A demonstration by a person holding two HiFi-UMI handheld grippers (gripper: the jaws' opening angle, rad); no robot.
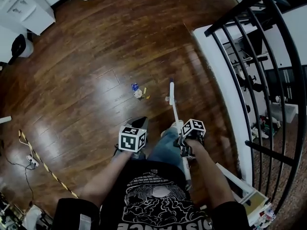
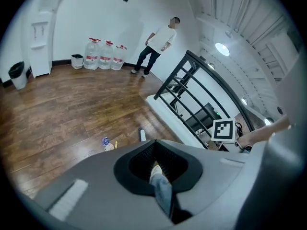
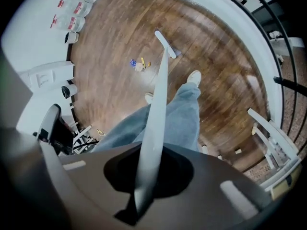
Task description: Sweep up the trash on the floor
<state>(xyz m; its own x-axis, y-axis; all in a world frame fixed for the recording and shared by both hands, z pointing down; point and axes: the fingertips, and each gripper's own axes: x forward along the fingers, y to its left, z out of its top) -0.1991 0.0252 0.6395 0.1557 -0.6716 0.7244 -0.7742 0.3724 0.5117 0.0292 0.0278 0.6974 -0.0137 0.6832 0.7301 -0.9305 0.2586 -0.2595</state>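
Note:
A small pile of trash (image 1: 138, 91), with blue, white and yellow bits, lies on the wooden floor ahead of my feet; it also shows in the left gripper view as trash (image 2: 108, 143) and in the right gripper view as trash (image 3: 139, 63). My right gripper (image 1: 181, 128) is shut on a white broom handle (image 1: 175, 113). The broom's head (image 1: 171, 87) rests on the floor just right of the trash, apart from it. My left gripper (image 1: 140, 122) hangs to the left of my knee, jaws closed tip to tip, with nothing between them.
A black stair railing (image 1: 249, 56) and a white ledge (image 1: 216, 75) run along the right. A person (image 2: 156, 44) stands by the far wall near water bottles (image 2: 104, 54). A black bin (image 1: 19, 46), a white cabinet (image 1: 24, 6) and striped tape (image 1: 45, 166) lie at the left.

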